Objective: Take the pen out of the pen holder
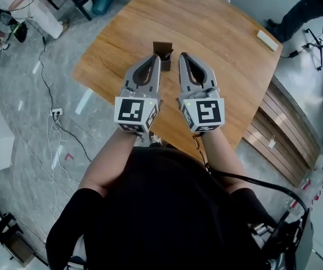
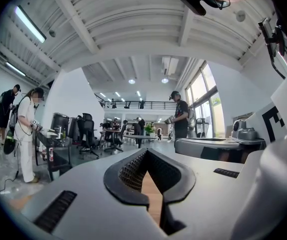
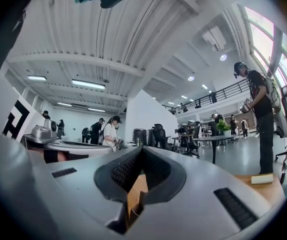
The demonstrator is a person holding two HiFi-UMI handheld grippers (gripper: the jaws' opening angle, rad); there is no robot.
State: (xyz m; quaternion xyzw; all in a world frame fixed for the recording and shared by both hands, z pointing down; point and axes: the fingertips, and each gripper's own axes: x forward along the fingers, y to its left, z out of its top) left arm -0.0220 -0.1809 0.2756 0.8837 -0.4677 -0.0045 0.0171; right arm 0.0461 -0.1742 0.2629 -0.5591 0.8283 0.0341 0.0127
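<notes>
The wooden table (image 1: 218, 32) lies in front of you. Your left gripper (image 1: 156, 58) and right gripper (image 1: 182, 56) sit side by side over it, both clenched on nothing. The dark pen holder (image 1: 162, 48) stands just beyond their tips, between them. The pen is too small to make out.

A large open-plan office or lab hall is shown. A white beamed ceiling (image 2: 133, 34) with strip lights (image 2: 31, 24) is seen overhead, tall windows (image 3: 278, 39) along one side and a railed mezzanine (image 2: 133, 104) at the back. Desks (image 3: 211, 139) and black office chairs (image 2: 86, 129) are spread about. A polished grey floor (image 1: 26, 83) is crossed by cables (image 1: 46, 72) leading to a power strip (image 1: 56, 112), beside a wooden tabletop (image 1: 206, 32).
</notes>
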